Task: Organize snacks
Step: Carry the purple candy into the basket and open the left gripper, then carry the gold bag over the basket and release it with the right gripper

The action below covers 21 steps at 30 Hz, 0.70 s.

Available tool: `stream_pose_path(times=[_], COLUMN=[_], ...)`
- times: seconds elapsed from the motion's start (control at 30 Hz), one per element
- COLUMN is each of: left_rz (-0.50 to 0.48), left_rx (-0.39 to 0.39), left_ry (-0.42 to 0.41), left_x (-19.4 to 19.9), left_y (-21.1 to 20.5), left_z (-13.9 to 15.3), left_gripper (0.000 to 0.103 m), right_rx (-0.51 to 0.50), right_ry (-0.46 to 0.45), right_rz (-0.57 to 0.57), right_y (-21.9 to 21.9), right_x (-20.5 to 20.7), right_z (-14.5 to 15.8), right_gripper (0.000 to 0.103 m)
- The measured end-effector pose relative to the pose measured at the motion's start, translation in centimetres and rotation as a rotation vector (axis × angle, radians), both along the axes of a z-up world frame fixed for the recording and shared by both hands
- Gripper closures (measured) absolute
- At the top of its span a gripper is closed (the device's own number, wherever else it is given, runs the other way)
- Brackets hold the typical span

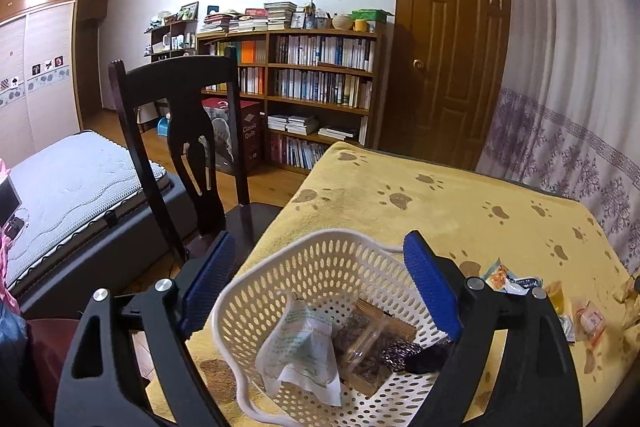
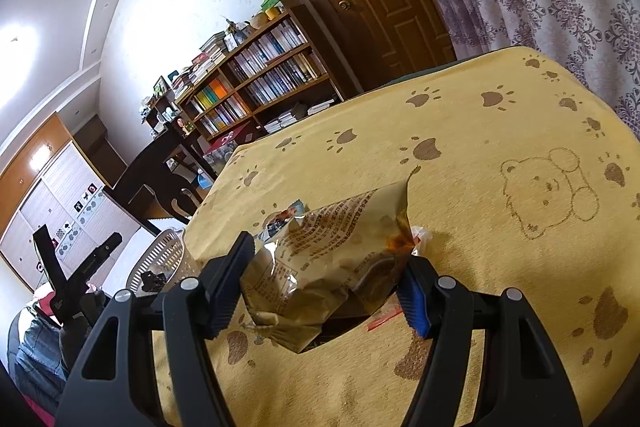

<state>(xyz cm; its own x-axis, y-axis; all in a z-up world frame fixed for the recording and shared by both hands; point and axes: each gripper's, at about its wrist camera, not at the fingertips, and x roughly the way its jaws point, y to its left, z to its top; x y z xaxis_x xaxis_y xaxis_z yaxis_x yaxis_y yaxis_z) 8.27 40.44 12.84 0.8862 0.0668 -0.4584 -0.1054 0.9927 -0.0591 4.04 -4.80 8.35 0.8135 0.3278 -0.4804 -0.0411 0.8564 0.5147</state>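
A white perforated basket (image 1: pixel 320 275) stands on the yellow paw-print cloth (image 1: pixel 440 203). In it lie a white-green packet (image 1: pixel 300 347), a clear-fronted dark snack pack (image 1: pixel 368 339) and a small dark wrapped piece (image 1: pixel 400 351). My left gripper (image 1: pixel 320 239) hovers open over the basket, its blue pads either side of it. My right gripper (image 2: pixel 330 255) is shut on a crinkled golden-brown snack packet (image 2: pixel 328 255), held just above the cloth. The basket (image 2: pixel 160 255) shows at the table's left edge in the right wrist view.
Loose snacks lie right of the basket: a blue-white packet (image 1: pixel 504 277), a yellow one (image 1: pixel 558 295) and an orange one (image 1: pixel 592 319). A dark chair (image 1: pixel 180 131) stands at the table's left edge, a bed (image 1: pixel 72 187) beyond. A curtain (image 1: pixel 580 107) hangs behind.
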Motion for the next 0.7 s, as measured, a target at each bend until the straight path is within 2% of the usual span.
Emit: stream_pose_path(times=[0.3,0.5,0.7], left_rz=[0.024,0.033,0.037], left_rx=[-0.033,-0.059,-0.094], left_ry=[-0.028,-0.054,-0.089], left_x=[-0.9,-1.8,-2.7], left_y=[1.5,2.4,3.5], left_z=[1.4,2.4,3.6], left_gripper=[0.016,0.015,0.013], right_rx=[-0.01,0.033,0.0], right_ry=[-0.008,-0.015,-0.059], right_rz=[0.051,0.101,0.195], right_y=[2.2,4.4,9.9], right_x=[-0.4,-0.1,1.2], right_z=[0.2,1.1,4.5], right_gripper=[0.037,0.037,0.037])
